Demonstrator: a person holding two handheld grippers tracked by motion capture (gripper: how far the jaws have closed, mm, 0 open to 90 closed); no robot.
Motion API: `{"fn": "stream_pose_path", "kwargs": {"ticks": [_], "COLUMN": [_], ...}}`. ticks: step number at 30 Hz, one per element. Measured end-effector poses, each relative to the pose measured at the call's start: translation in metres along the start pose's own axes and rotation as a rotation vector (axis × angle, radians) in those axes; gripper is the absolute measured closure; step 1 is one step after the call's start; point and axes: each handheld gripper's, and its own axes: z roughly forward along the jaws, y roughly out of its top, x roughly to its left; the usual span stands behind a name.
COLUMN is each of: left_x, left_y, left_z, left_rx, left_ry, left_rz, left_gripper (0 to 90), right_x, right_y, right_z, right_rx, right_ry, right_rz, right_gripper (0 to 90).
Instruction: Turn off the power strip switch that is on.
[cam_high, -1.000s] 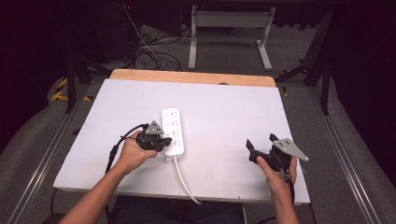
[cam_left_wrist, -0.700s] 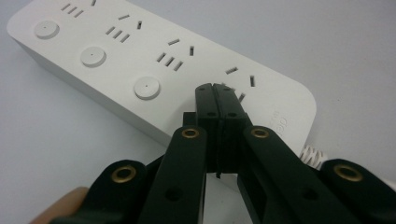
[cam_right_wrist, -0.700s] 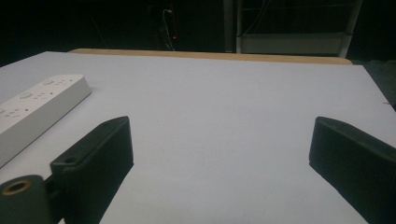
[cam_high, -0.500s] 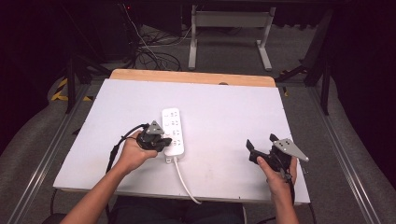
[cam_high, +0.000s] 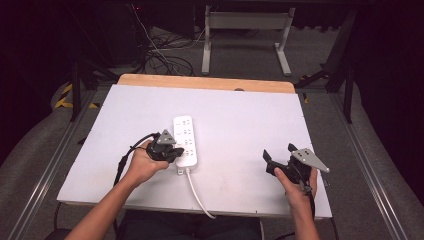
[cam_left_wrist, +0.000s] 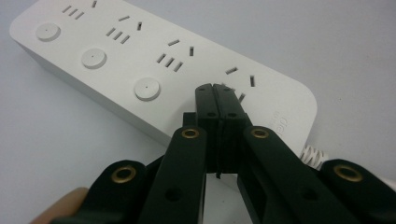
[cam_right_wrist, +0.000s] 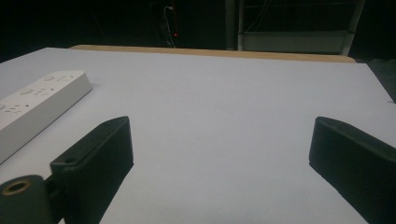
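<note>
Left claw (cam_left_wrist: 215, 93) pressed together with nothing between its pads, tips set down on the cord end of the white power strip (cam_high: 185, 140), just beside the last round switch button (cam_left_wrist: 147, 88) — probably closed into one blunt point so as to press a button or pin the strip steady. Power strip lying flat near the middle of the white tabletop (cam_high: 240, 115), white cord (cam_high: 197, 195) trailing off the near edge. Right claw (cam_high: 280, 159) spread wide and empty, held well apart over bare tabletop, seemingly parked clear.
</note>
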Motion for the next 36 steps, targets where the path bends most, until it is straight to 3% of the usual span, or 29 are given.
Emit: {"fn": "stream_pose_path", "kwargs": {"ticks": [18, 21, 24, 26, 36], "left_x": [-0.0010, 0.0018, 0.0010, 0.0018, 0.0016], "left_y": [-0.0006, -0.0021, -0.0023, -0.0018, -0.0010], "left_z": [0.0000, -0.0001, 0.0017, 0.0026, 0.0026], "left_rx": [-0.006, -0.017, -0.031, -0.035, -0.057], "left_ry": [0.011, -0.009, 0.017, 0.010, 0.010], "left_rz": [0.001, -0.029, -0.036, -0.062, -0.083], "left_gripper": [90.0, 90.0, 90.0, 89.9, 89.9], "right_x": [0.0002, 0.0007, -0.0001, -0.0007, -0.0010], "right_y": [-0.0006, -0.0001, -0.0002, -0.0003, 0.0000], "right_z": [0.0001, -0.0002, 0.0000, 0.0002, 0.0000], "right_rx": [0.005, 0.003, 0.002, 0.003, 0.001], "right_ry": [-0.003, -0.002, -0.002, -0.004, -0.002], "right_rz": [-0.001, -0.001, 0.000, 0.001, 0.000], "right_gripper": [6.8, 6.8, 6.8, 6.8, 6.8]}}
